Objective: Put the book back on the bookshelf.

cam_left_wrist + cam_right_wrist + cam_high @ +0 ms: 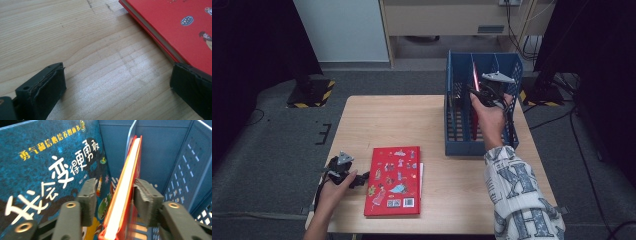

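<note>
- Book (pixel 122 197) we handle: thin, red-covered, cream pages, standing upright in the blue rack (pixel 507 75) beside a blue book (pixel 45 170).
- Our right gripper (pixel 115 197) has jaws spread around it, not clearly pinching.
- Our left gripper (pixel 117 92) has jaws spread over the table (pixel 75 37).

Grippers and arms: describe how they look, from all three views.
Both grippers, left and right, are black with a grey three-cornered plate on top. Right gripper view shows ridged grey-black pads and brass rivets. The right arm wears a white sleeve with dark lettering; the left forearm is bare.

thin red book (pixel 123 195) stands upright on edge inside the blue file rack (pixel 507 65).
</note>
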Motion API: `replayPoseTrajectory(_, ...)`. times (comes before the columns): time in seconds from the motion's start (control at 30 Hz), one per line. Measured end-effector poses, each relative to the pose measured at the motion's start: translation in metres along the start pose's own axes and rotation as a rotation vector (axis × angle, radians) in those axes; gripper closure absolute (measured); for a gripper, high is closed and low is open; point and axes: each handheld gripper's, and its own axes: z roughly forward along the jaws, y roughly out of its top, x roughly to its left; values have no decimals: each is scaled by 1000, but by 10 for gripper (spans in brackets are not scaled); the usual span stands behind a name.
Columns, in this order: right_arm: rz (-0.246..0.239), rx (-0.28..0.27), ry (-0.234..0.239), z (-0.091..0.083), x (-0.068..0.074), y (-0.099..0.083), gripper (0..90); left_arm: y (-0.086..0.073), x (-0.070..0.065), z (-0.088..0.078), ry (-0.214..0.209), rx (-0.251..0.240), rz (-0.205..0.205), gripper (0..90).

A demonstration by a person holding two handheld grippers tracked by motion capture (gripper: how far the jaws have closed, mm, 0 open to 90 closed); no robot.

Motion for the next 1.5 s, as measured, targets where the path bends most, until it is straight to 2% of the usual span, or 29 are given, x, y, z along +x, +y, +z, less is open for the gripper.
replayPoseTrajectory(0.23, 4, 17, 31, -8, 3, -4, 325, 0, 0, 0, 0, 0, 0, 0)
replayPoseTrajectory(0.37, -22, 37, 62, -11, 5, -7, 249, 0, 0, 0, 0, 0, 0, 0)
replayPoseTrajectory(0.47, -36, 41, 71, -14, 7, -7, 208, 0, 0, 0, 0, 0, 0, 0)
replayPoseTrajectory(0.6, -40, 50, 111, -17, 10, -9, 156, 0, 0, 0, 0, 0, 0, 0)
replayPoseTrajectory(0.7, -35, 45, 108, -20, 9, -12, 124, 0, 0, 0, 0, 0, 1, 0)
replayPoseTrajectory(0.8, -25, 41, 112, -26, 6, -16, 104, 0, 0, 0, 0, 0, 1, 0)
replayPoseTrajectory(0.97, -17, 65, 114, -32, 6, -25, 83, 0, 0, 0, 0, 0, 1, 0)
replayPoseTrajectory(1.07, -27, 64, 118, -35, 8, -27, 80, 0, 0, 0, 0, 0, 1, 0)
replayPoseTrajectory(1.17, -75, 66, 115, -40, 11, -29, 81, 0, 0, 0, 0, 0, 0, 0)
replayPoseTrajectory(1.5, -92, 70, 155, -56, 17, -42, 79, 0, 0, 0, 1, 0, 0, 0)
